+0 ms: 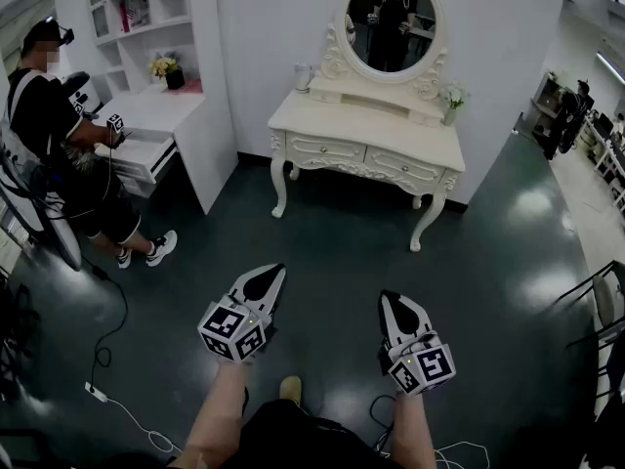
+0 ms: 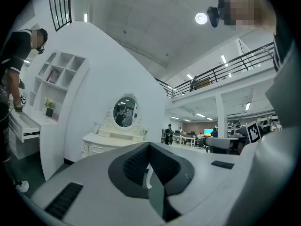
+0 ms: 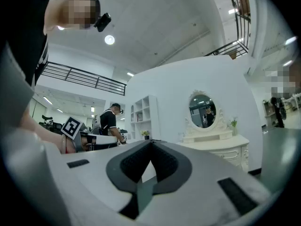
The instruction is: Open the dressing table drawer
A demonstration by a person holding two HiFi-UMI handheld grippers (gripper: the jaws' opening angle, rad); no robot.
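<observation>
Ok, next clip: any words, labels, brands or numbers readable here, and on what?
No readable text anywhere.
Marker cube of the white left gripper: black-and-white square code pattern, no letters.
Marker cube of the white right gripper: likewise, pattern only.
Upright reddish item in the white shelf unit: too small to read.

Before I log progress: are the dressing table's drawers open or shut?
Shut: the left drawer and right drawer sit flush in the dressing table.

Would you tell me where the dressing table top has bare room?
The front strip of the dressing table top is bare, between the white jug at left and the flower vase at right; the mirror base crowds the back.
</observation>
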